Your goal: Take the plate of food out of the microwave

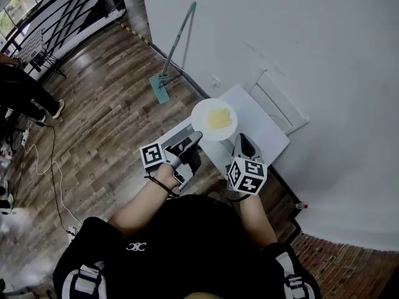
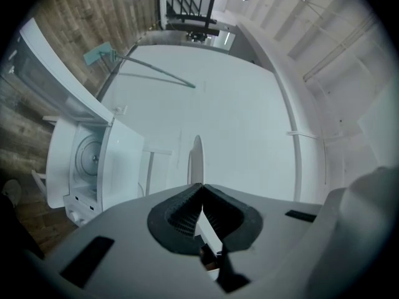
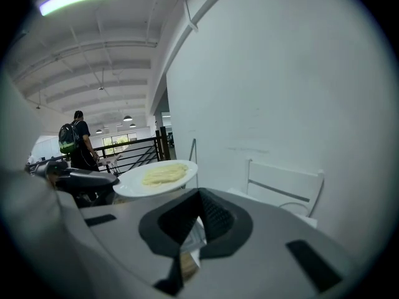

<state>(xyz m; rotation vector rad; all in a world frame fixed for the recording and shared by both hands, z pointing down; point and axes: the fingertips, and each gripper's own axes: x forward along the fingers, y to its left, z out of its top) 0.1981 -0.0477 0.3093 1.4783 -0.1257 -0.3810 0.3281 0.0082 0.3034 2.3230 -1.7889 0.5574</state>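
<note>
A white plate (image 1: 214,119) with pale yellow food hangs in the air above the white microwave (image 1: 269,131). My left gripper (image 1: 196,137) is shut on the plate's near left rim. In the left gripper view the plate (image 2: 196,159) rises edge-on out of my shut left gripper (image 2: 201,187). There the microwave (image 2: 87,161) stands at the left with its door (image 2: 38,60) swung open and an empty turntable inside. My right gripper (image 1: 242,142) is by the plate's near right edge. In its own view my right gripper (image 3: 199,195) is shut with nothing held, and the plate (image 3: 157,176) floats to the left.
A mop (image 1: 173,50) leans on the white wall. A white rack (image 1: 278,103) stands behind the microwave. Cables (image 1: 43,167) trail over the wooden floor at the left. A person with a backpack (image 3: 75,143) stands by a black railing (image 3: 134,153) far off.
</note>
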